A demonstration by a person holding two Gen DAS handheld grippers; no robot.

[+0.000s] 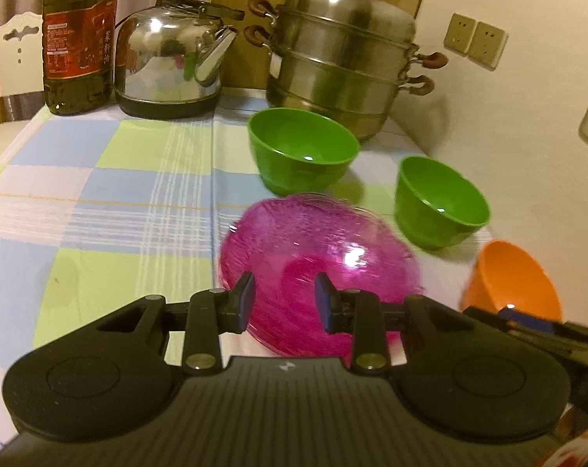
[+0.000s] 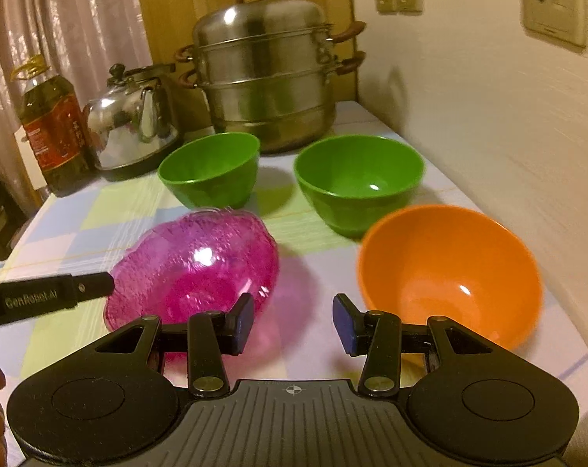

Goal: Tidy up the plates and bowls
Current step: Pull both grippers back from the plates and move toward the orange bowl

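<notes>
Left gripper [image 1: 284,301] sits part-open and empty over the pink glass bowl [image 1: 317,257], probably slippery and breakable, so grab its rim.

"GenRobot.AI" in pale letters on black arm of left claw [image 2: 52,297], right wrist view. Oil bottle [image 1: 80,39]: red label bears Chinese characters, perhaps "菜籽油", too blurred for certainty; small white print beside them unreadable. Wall plates: no legible marks.
</notes>
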